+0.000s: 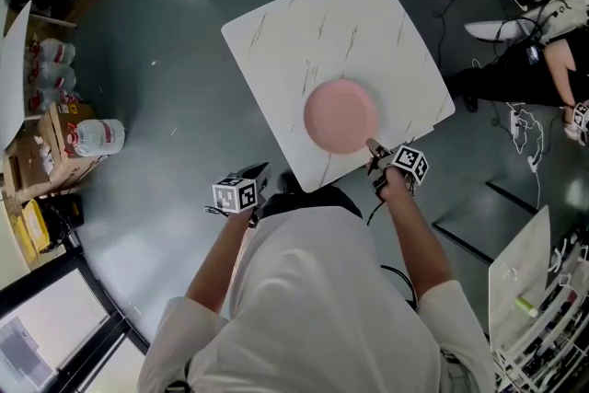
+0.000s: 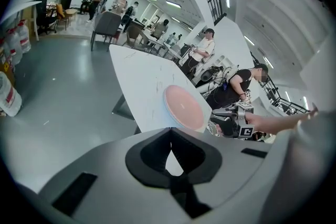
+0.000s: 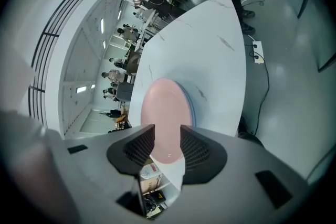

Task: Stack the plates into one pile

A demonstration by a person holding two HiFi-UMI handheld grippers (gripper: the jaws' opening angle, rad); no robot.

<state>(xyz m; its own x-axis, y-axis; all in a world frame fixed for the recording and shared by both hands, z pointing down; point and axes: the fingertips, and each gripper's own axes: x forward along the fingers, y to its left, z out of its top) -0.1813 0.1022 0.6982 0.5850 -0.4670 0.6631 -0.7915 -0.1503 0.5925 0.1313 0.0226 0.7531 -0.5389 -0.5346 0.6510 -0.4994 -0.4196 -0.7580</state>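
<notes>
The plates (image 1: 341,115) lay in one pile by the tabletop's (image 1: 313,23) near edge, pink on top, none loose in sight, so the job looked done; the right tongs (image 1: 375,149) stood wide at its rim, gripping nothing, the left tongs (image 1: 260,174) shut and empty.

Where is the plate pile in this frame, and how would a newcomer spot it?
Find the white marble-patterned table standing on the grey floor. Near its edge closest to the person, just ahead of the open right gripper, lies a round pink plate with a bluish rim showing beneath it. It is the only coloured, round thing on the tabletop.
</notes>
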